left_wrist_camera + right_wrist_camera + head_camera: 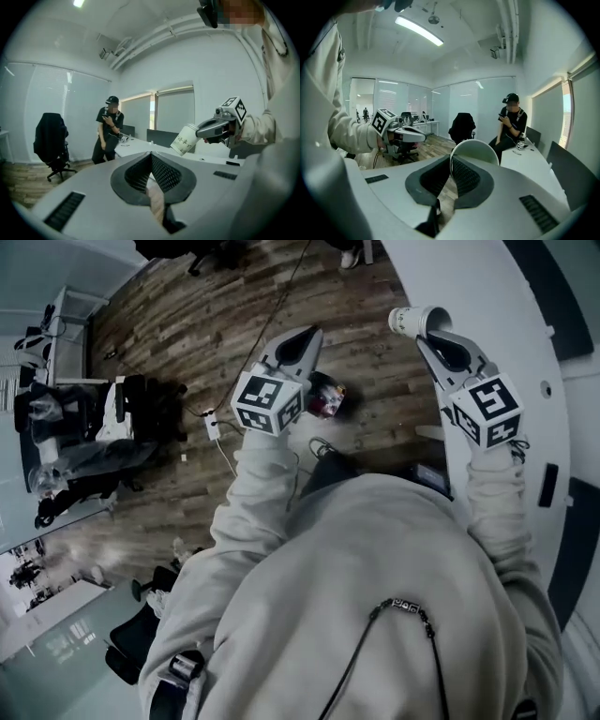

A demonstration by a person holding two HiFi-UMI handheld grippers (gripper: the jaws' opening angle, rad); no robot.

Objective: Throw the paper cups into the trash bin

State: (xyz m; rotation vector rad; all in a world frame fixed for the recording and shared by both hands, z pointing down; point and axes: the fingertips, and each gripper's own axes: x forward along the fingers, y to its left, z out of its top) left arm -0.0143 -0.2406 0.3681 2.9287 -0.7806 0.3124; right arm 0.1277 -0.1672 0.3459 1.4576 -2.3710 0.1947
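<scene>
Right gripper (451, 163): jaws clamped on the rim wall of a paper cup (474, 149), one jaw inside the mouth and one outside. The cup is off every surface, carried in the air with its base pointing away from me. In the head view it hangs at about the curved edge of the white desk (497, 287). Left gripper (151, 157): jaws together, nothing between them, held out over the wooden floor (187, 324), apart from the right one. My reading of the step: pickup is done and this is the carry to the trash bin; the drop is not yet made. I cannot pick out the bin for certain. A small dark container with colourful contents (326, 399) sits on the floor just past the left gripper and may be it. The next move calls for finding the bin's opening, bringing the cup above it and only then parting the jaws. The hold is on thin rim paper alone, so I judge the cup could pivot or crumple on a fast swing. The desk edge bounds my right side. The floor ahead is open, though a cable and power strip (212, 423) lie to the left of the container. An office chair (461, 125) and a person (511, 122) by the desk stand well apart from both grippers.
</scene>
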